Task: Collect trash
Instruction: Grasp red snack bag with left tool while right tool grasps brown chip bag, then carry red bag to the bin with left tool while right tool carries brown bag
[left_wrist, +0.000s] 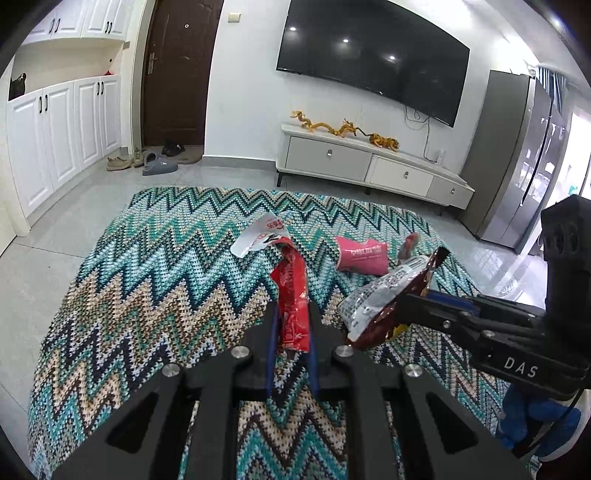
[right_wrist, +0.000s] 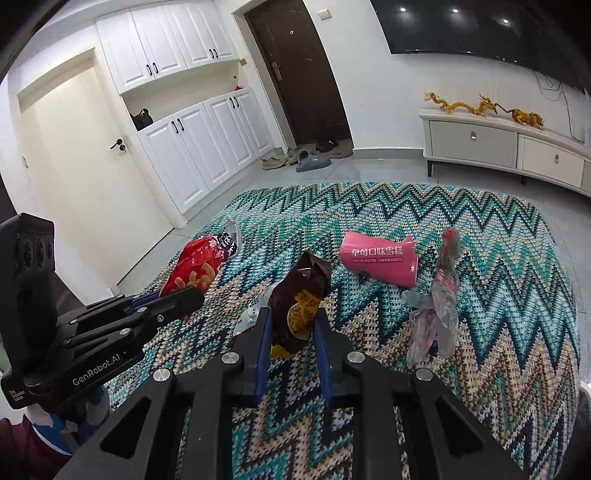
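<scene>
My left gripper (left_wrist: 291, 314) is shut on a red snack wrapper (left_wrist: 293, 295) and holds it upright above the zigzag rug (left_wrist: 147, 295); the same wrapper (right_wrist: 194, 267) shows in the right wrist view. My right gripper (right_wrist: 291, 317) is shut on a dark brown snack bag (right_wrist: 301, 295), also seen in the left wrist view (left_wrist: 384, 299). A pink wrapper (right_wrist: 378, 258) and a crumpled clear wrapper (right_wrist: 436, 306) lie on the rug ahead of my right gripper.
A white TV cabinet (left_wrist: 369, 166) with gold figurines stands under a wall TV (left_wrist: 373, 55). White cupboards (right_wrist: 192, 147), a dark door (right_wrist: 299, 70) and shoes (right_wrist: 306, 157) are at the back left. A steel fridge (left_wrist: 524, 155) stands far right.
</scene>
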